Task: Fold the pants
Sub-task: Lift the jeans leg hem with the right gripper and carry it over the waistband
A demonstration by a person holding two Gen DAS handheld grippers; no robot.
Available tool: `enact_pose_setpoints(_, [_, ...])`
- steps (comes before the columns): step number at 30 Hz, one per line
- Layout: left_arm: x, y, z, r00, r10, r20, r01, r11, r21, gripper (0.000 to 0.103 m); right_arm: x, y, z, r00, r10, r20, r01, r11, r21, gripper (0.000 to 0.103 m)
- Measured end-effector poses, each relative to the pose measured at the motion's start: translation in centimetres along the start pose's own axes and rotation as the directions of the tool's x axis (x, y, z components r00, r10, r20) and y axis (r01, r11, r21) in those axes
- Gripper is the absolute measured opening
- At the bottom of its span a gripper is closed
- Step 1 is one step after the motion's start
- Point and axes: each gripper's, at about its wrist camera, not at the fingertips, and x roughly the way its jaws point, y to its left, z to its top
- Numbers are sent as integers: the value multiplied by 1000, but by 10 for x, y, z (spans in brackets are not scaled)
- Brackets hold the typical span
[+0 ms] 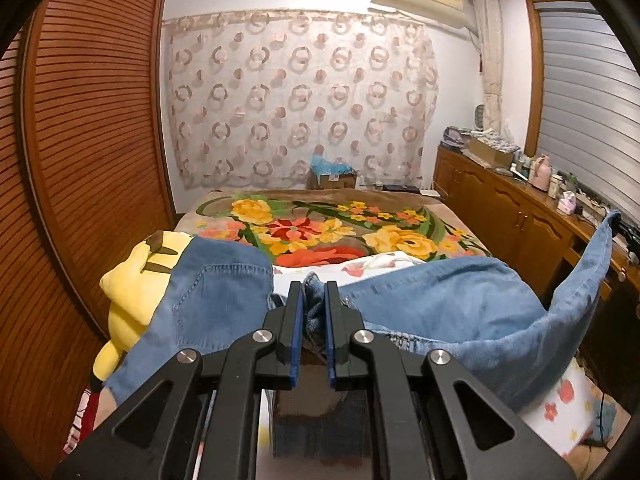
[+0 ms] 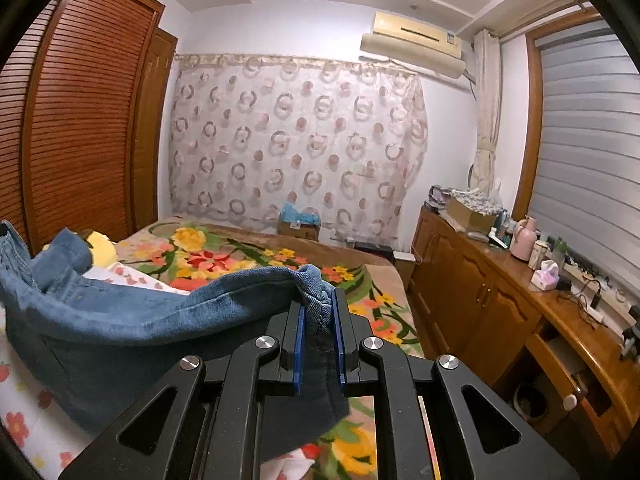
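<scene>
Blue denim pants (image 1: 448, 300) hang stretched between my two grippers above the bed. My left gripper (image 1: 314, 288) is shut on a bunched edge of the pants; a back pocket (image 1: 216, 300) shows to its left. The cloth rises to a peak at the far right, where the other gripper holds it (image 1: 610, 220). In the right wrist view my right gripper (image 2: 318, 300) is shut on another bunched edge of the pants (image 2: 120, 320), which sag away to the left.
The bed has a floral blanket (image 1: 340, 228) and a white flowered sheet (image 2: 24, 400). A yellow plush toy (image 1: 132, 280) lies at the left. A slatted wooden wardrobe (image 1: 80, 140) stands left; a cluttered wooden cabinet (image 2: 500, 300) runs along the right.
</scene>
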Motion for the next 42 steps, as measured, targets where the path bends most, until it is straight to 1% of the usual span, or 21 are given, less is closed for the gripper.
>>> enact_pose_setpoints(3, [24, 0, 7, 1000, 16, -18, -16, 1000, 1, 11, 27, 4, -3, 999, 1, -38, -2, 1000, -17, 12])
enact_pose_setpoints(7, [54, 4, 10, 998, 41, -44, -41, 999, -2, 11, 61, 8, 4, 997, 6, -80, -9, 999, -34, 12])
enact_pose_setpoints(8, [62, 6, 10, 998, 44, -50, -45, 999, -7, 11, 70, 5, 16, 996, 7, -85, -10, 999, -37, 12])
enact_pose_setpoints(14, [85, 11, 15, 996, 53, -66, -54, 998, -19, 11, 92, 1, 41, 995, 9, -98, -12, 999, -34, 12])
enact_pose_setpoints(18, [97, 16, 24, 995, 75, -62, -76, 997, -10, 11, 107, 0, 49, 995, 9, -100, -13, 999, -39, 12])
enact_pose_setpoints(21, [113, 20, 27, 992, 99, -74, -99, 995, -4, 11, 124, 0, 45, 992, 15, -125, -21, 999, -42, 12])
enact_pose_setpoints(24, [137, 23, 25, 988, 110, -109, -111, 994, 3, 11, 151, 2, 44, 985, 16, -172, -25, 998, -49, 12])
enact_pose_setpoints(28, [164, 24, 19, 980, 118, -160, -119, 993, 7, 11, 187, 1, 38, 964, 24, -264, -38, 998, -49, 12])
enact_pose_setpoints(31, [174, 25, 16, 976, 126, -178, -125, 992, 16, 11, 209, -1, 37, 948, 27, -317, -46, 998, -52, 12])
enact_pose_setpoints(34, [175, 27, 15, 975, 131, -182, -133, 991, 3, 11, 222, -6, 40, 939, 44, -341, -56, 998, -25, 12])
enact_pose_setpoints(35, [175, 27, 15, 974, 129, -184, -131, 991, -1, 11, 225, -8, 47, 938, 46, -344, -56, 998, -20, 12])
enact_pose_setpoints(36, [174, 28, 15, 974, 123, -191, -126, 992, -7, 14, 225, -10, 49, 938, 51, -344, -58, 998, -10, 12])
enact_pose_setpoints(37, [172, 27, 14, 973, 123, -195, -126, 992, -5, 19, 223, -13, 52, 939, 66, -338, -67, 998, 9, 13])
enact_pose_setpoints(38, [170, 27, 14, 973, 127, -192, -129, 992, -1, 22, 221, -12, 54, 939, 73, -335, -71, 997, 17, 18])
enact_pose_setpoints(39, [167, 27, 15, 975, 128, -183, -130, 991, -1, 29, 219, -13, 56, 940, 68, -334, -66, 998, 17, 21])
enact_pose_setpoints(40, [164, 26, 16, 977, 120, -176, -123, 992, -4, 41, 216, -14, 59, 942, 63, -331, -62, 998, 14, 22])
enact_pose_setpoints(41, [160, 26, 16, 980, 108, -167, -111, 994, -8, 50, 215, -13, 56, 945, 65, -321, -63, 998, 16, 24])
enact_pose_setpoints(42, [156, 24, 17, 983, 95, -155, -98, 995, -11, 63, 212, -14, 56, 949, 69, -309, -66, 998, 19, 27])
